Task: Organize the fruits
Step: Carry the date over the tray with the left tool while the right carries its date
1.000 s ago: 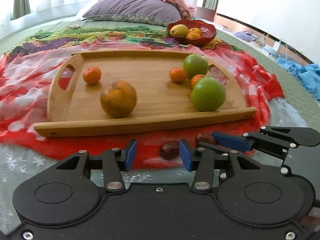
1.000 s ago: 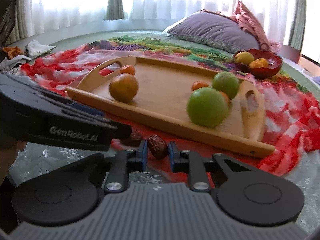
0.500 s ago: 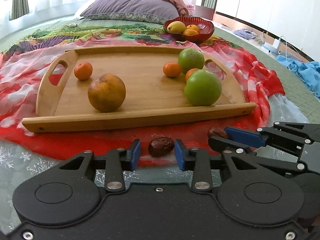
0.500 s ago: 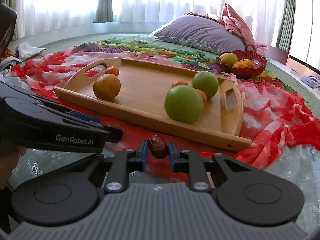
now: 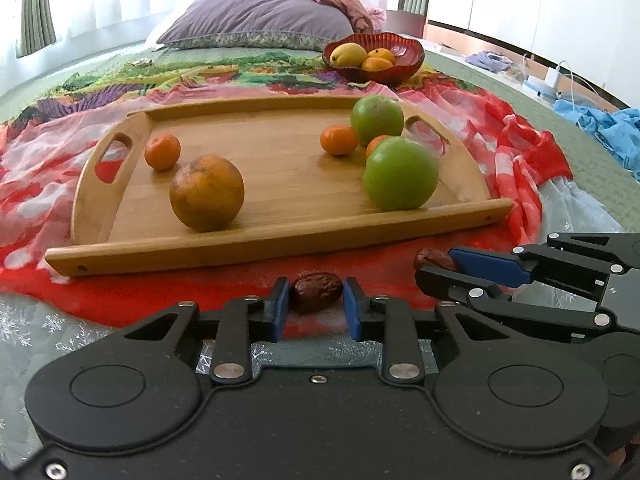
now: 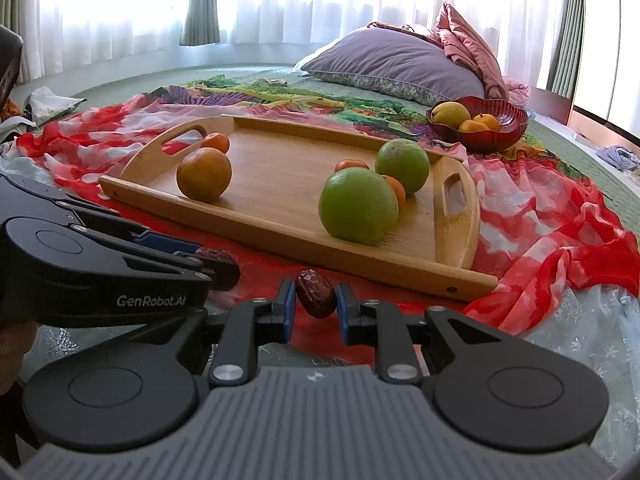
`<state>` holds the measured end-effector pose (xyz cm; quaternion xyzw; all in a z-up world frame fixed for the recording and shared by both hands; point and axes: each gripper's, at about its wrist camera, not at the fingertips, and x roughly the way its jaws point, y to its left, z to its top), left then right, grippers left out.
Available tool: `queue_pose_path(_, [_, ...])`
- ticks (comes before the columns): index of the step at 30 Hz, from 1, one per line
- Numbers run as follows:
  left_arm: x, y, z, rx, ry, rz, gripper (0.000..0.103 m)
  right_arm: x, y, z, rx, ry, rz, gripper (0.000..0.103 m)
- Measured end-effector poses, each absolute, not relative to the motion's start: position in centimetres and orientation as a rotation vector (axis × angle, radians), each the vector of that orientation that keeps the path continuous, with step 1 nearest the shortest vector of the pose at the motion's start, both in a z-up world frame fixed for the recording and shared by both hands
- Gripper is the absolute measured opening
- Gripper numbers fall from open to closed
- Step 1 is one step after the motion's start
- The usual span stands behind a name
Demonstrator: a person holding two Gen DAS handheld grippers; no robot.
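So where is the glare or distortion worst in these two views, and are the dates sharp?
Right wrist: the curtained window is blown out white, and the tray edges bow from the fisheye. Left wrist: milder glare at top left, the wall at top right bright, the same bowing. Both dates are sharp in the left gripper and right gripper.

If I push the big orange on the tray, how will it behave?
The big orange is round and stands free on the smooth tray, so it would probably roll. The low rim may stop it. It looks firm and rather heavy for its size, so it is unlikely to deform.
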<state>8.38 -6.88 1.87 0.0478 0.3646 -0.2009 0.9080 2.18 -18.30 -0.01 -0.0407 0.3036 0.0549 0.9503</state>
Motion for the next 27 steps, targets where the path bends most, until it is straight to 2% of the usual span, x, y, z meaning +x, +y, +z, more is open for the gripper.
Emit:
queue_pose_path(9, [8.7,-6.5,5.2,0.103,0.678,-0.424,0.027,2.9,-18.8,1.6,-0.058,0.587,0.097,0.026])
queue_pose_path(20, [13.4,-5.5,9.4,0.065,0.6,-0.367,0.027,6.4,-18.9,5.5,-0.081,0.494,0.083,0.026])
queue_pose_path(27, [17.3,-4.7,10.3,0.057,0.604,-0.327,0.027,9.9,-19.4,7.1,-0.033,0.513,0.074,0.026])
